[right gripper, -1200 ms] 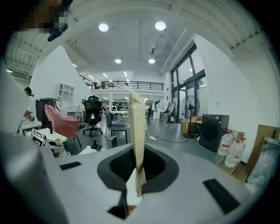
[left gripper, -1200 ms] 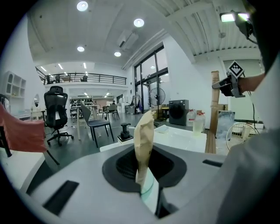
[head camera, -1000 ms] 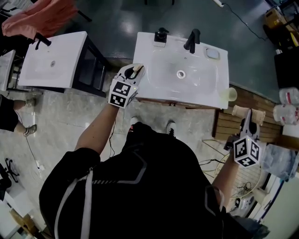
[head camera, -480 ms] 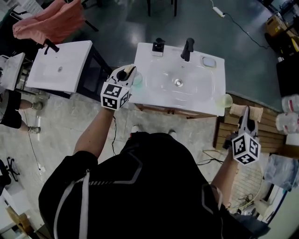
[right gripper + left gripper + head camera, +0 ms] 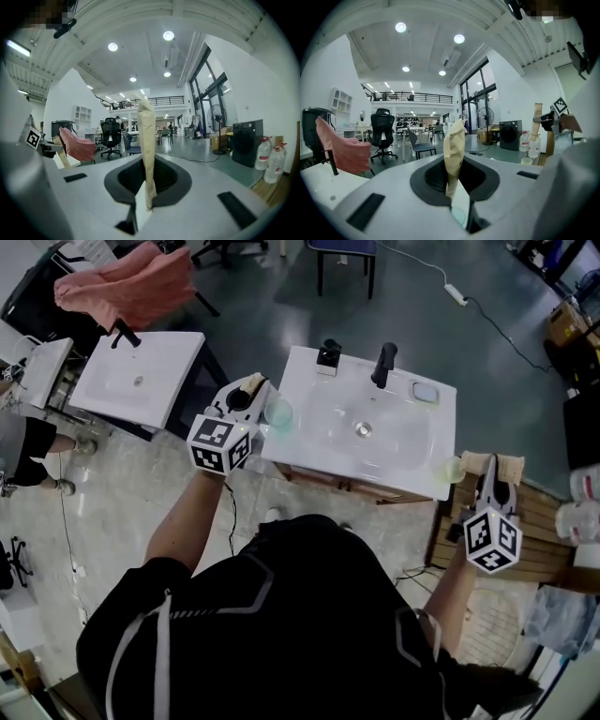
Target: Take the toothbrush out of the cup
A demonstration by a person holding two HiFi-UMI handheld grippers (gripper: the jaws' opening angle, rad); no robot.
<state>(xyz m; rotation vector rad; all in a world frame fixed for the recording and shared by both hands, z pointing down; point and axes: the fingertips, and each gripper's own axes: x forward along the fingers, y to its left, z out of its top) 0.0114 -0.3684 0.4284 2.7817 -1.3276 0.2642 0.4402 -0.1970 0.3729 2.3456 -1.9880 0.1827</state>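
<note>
The left gripper's [image 5: 255, 388] jaws pinched a green cup [image 5: 278, 412] at the sink's [image 5: 403, 454] 9 o'clock edge, likely steadying it. The right gripper [image 5: 492, 470], jaws together and empty, hung at 4 o'clock.

White worktop [image 5: 309, 442] with moulded basin seen in head view; drain [image 5: 363, 429] set in basin middle; black tap [image 5: 384, 364] and black soap dispenser [image 5: 328, 353] mounted along back edge, apart; soap dish [image 5: 425, 392] placed near back right corner; pale cup [image 5: 453, 468] seen at right front edge, its support not made out; second white worktop [image 5: 169, 371] stood to left, apart, second black tap [image 5: 122, 334] fitted at its back edge.
</note>
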